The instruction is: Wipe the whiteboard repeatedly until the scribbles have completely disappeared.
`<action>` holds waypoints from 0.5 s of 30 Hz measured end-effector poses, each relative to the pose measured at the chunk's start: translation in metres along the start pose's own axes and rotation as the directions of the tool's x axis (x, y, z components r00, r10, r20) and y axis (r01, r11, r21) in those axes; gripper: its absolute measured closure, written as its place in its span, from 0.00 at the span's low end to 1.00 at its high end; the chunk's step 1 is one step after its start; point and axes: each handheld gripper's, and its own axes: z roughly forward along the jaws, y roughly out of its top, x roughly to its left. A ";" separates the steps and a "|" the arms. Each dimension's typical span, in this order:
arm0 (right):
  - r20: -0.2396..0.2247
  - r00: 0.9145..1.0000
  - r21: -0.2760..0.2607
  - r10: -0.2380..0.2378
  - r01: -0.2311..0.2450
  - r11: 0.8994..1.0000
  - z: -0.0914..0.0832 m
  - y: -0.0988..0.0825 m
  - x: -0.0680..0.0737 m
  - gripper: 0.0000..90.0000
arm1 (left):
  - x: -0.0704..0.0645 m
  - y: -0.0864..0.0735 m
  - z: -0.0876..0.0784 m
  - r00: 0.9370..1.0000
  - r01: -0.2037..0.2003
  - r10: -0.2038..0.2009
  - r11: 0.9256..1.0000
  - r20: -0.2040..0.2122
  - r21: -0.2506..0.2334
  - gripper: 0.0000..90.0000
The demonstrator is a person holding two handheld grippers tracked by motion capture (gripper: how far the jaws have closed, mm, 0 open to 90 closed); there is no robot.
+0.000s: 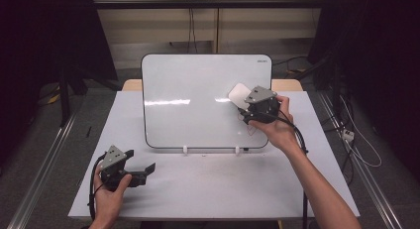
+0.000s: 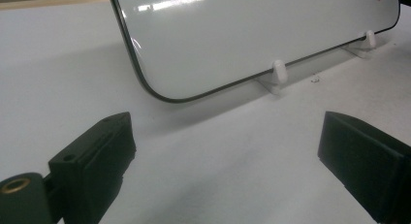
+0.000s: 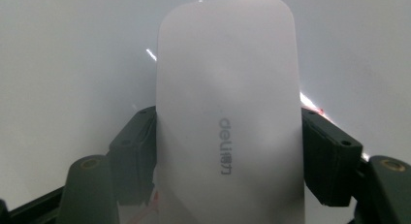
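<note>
Whiteboard (image 1: 198, 100) stands propped on two small white feet (image 2: 277, 73) toward the back of the white table (image 1: 208, 184). Against its right side the right gripper (image 1: 242, 101) clamps a white eraser (image 3: 228, 112) marked "deli", pressed to the board beside faint red marks (image 3: 154, 200). Near the table's front left corner, the left gripper (image 1: 141, 162) rests low, jaws wide apart, holding nothing.

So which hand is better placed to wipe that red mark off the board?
The right. Its claw already grips the white eraser against the whiteboard, beside the red mark. The left claw is open, low over the table.
</note>
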 end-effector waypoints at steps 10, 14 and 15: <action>0.026 0.999 -0.021 0.022 -0.021 1.000 0.000 0.008 -0.010 0.34 | 0.002 0.000 -0.002 1.000 0.003 -0.003 1.000 -0.002 -0.006 0.07; 0.036 0.999 -0.023 0.037 -0.036 0.999 0.000 0.010 -0.013 0.34 | 0.002 0.000 -0.003 1.000 0.005 -0.005 1.000 -0.001 -0.009 0.07; 0.039 0.998 -0.027 0.041 -0.040 0.999 0.000 0.010 -0.015 0.34 | 0.002 0.000 -0.003 1.000 0.004 -0.004 1.000 -0.001 -0.009 0.07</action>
